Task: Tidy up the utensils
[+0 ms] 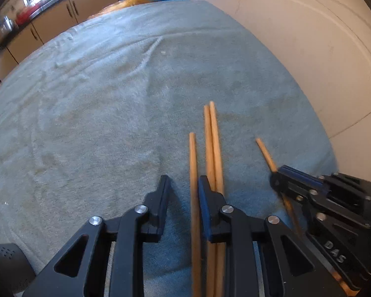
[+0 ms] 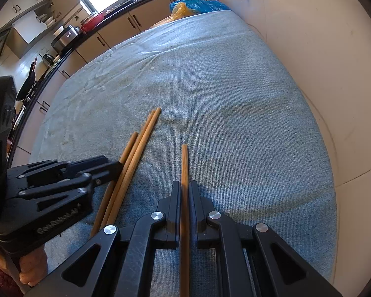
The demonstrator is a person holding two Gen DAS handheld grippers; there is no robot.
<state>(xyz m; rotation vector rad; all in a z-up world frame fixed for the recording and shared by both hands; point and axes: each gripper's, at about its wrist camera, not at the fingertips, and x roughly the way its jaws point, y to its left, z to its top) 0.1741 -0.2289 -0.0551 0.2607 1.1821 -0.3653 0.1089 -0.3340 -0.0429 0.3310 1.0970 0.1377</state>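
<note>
Several wooden chopsticks lie on a blue-grey towel. In the left wrist view my left gripper is open over them: one chopstick runs between its jaws, and a touching pair lies under its right finger. My right gripper is shut on a single chopstick, which points forward. That chopstick and the right gripper show at the right of the left wrist view. The left gripper and the three chopsticks show at the left of the right wrist view.
The towel covers the table. A cream wall runs along its right side. Blue and orange plastic bags sit at the far end. Kitchen cabinets and a counter stand beyond the left edge.
</note>
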